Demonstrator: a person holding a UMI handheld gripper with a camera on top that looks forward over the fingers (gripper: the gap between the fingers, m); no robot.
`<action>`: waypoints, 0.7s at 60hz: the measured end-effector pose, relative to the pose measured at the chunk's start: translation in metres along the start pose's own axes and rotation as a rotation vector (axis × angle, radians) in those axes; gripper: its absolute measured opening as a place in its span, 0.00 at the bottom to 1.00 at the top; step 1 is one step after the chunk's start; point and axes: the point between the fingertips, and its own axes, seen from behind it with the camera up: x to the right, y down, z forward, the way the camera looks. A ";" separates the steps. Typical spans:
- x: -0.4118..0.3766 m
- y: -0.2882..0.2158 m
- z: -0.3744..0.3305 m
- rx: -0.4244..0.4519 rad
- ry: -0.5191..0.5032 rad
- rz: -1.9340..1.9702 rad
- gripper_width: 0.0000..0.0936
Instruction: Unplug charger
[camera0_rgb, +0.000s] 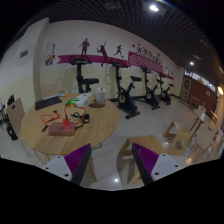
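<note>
Gripper view: the gripper (112, 163) is hovering with its two purple pads (78, 160) standing well apart, nothing between them, above the pale edge of a counter (150, 148). At ten o'clock from the fingers, a round wooden counter (95, 125) is carrying a red object (61, 127), orange and green cables (76, 101) and a white container (97, 96); which item is the charger cannot be told. A black chair (12, 118) is sitting at nine o'clock. Exercise bikes (128, 92) are lining the far wall at twelve o'clock, under a magenta banner (110, 55) showing athlete silhouettes; its lettering is too small to read. Light wooden chairs (188, 128) are standing at two o'clock.
</note>
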 end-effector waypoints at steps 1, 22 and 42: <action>0.001 0.005 -0.011 0.000 0.000 -0.004 0.92; -0.041 0.001 0.026 0.005 -0.069 -0.077 0.91; -0.156 -0.007 0.081 0.028 -0.215 -0.103 0.91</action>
